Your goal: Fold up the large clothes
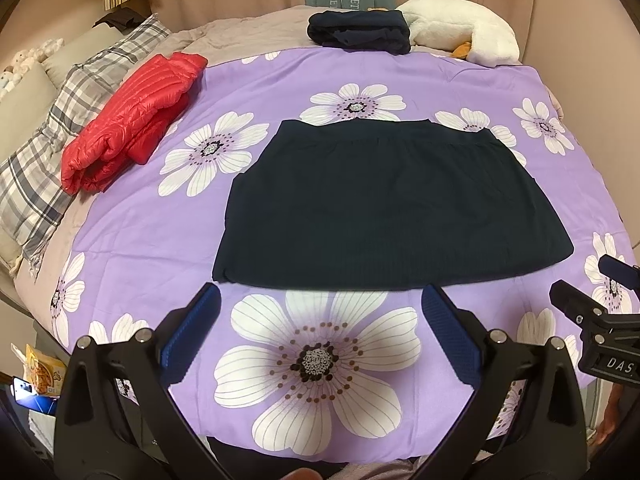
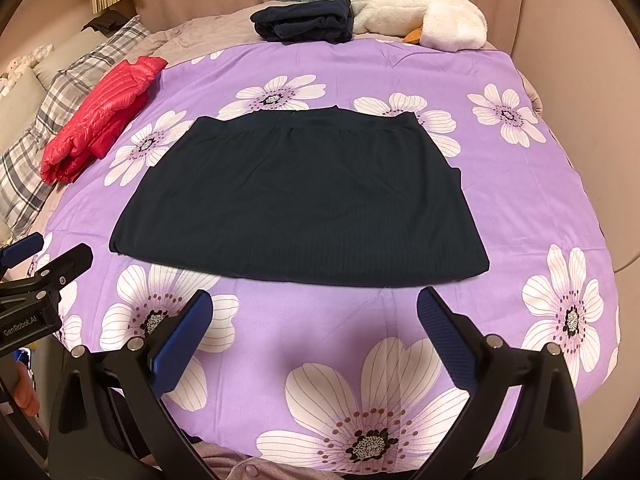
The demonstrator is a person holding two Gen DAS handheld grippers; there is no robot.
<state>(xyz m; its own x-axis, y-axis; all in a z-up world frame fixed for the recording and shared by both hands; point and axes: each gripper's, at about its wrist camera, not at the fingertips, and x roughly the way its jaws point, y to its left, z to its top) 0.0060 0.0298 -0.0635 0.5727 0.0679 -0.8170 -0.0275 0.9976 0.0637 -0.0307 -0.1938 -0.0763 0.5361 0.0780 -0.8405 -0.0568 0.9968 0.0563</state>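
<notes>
While both tools hover short of the cloth, left gripper [image 1: 320, 336] and right gripper [image 2: 314, 338] have jaws spread wide, holding nothing. Dark ribbed knit garment [image 1: 376, 204] lies flat mid-bed on the purple floral cover [image 1: 280, 68], hem nearest. Looks light, soft, stretchy; expect sag. Best grab: the two hem corners. Red puffer jacket [image 1: 132, 116] and folded navy clothes [image 1: 360, 32] lie well apart.

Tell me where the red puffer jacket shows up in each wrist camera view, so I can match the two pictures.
Left wrist view: the red puffer jacket lies upper left, on the purple floral sheet's left edge beside the plaid pillow.
Right wrist view: the jacket lies far left, at mid-height.
Shared landmark: the dark garment spread flat at centre.
</notes>
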